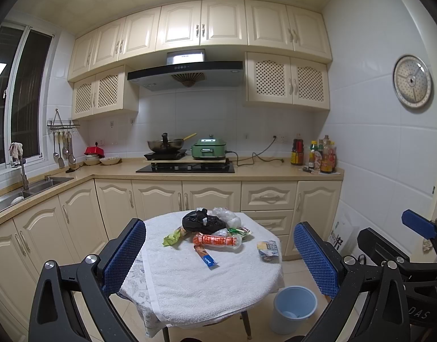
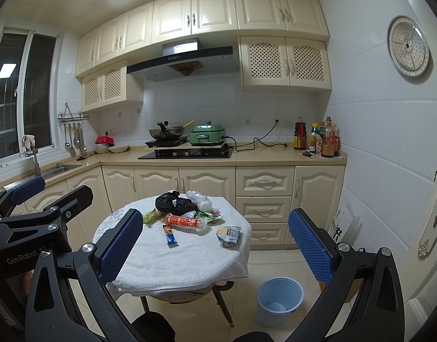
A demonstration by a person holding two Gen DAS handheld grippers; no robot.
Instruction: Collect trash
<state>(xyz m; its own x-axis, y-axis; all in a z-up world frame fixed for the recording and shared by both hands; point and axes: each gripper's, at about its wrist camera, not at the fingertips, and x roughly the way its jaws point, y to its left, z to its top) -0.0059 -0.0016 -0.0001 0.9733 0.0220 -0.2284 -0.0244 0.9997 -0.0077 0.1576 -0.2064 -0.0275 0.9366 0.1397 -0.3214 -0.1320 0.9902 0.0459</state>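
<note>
Crumpled wrappers (image 1: 215, 240) and a black bag (image 1: 202, 222) heap on the far towel-covered table (image 1: 189, 285); left gripper (image 1: 221, 259) and right gripper (image 2: 215, 245) gape wide, empty.

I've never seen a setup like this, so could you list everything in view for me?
Round table: one, white towel cover, centre.
Black bag: one, table's far side.
Clear bag: one, whitish, right of the black bag.
Orange wrapper: one, mid-table.
Blue-and-orange stick wrapper: one, nearest us.
Green wrapper: one, left.
Silver packet: one, right.
Bucket: one, pale blue, on the floor, right of the table.
Wok: one, steel, on the stove.
Green cooker: one, beside the wok.
Bottles: several, counter's right end.
Left gripper: black, blue pads, open.
Right gripper: same, open.
</note>
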